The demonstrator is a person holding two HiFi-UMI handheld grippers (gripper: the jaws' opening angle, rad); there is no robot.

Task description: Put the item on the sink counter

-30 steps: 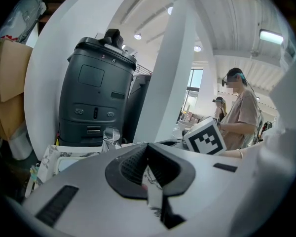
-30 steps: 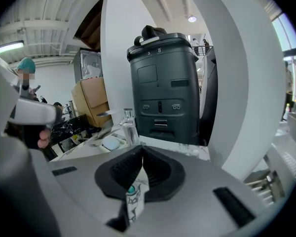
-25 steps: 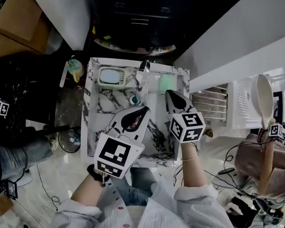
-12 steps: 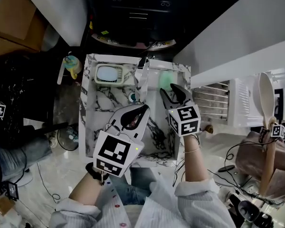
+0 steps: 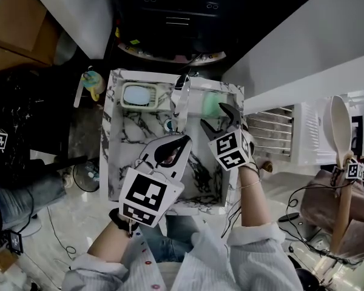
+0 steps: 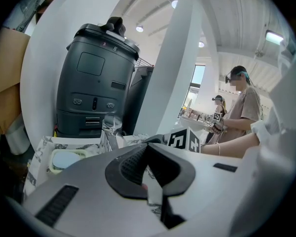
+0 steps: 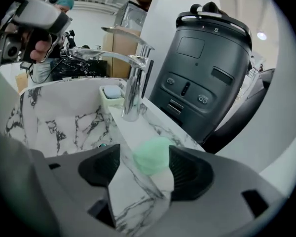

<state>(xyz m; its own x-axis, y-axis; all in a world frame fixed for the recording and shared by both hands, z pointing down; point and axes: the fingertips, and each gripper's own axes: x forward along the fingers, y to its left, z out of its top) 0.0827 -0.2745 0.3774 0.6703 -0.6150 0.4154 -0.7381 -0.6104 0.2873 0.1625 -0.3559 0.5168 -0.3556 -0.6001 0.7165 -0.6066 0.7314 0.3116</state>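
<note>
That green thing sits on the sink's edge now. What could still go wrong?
The right gripper has just been opening its jaws, and the pale green item lies between them on the narrow counter ledge. Drawn back crookedly, a jaw might nudge it into the basin. The faucet stands close, so a swing could knock it.

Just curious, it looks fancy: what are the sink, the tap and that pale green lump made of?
Sink: white with grey veins, marble or marble-look film. Tap: mirror-bright metal, likely chrome. Green lump: matte, rounded, perhaps soap or sponge.

Right claw (image 5: pixel 215 115) newly open; left (image 5: pixel 185 139) shut-looking
</note>
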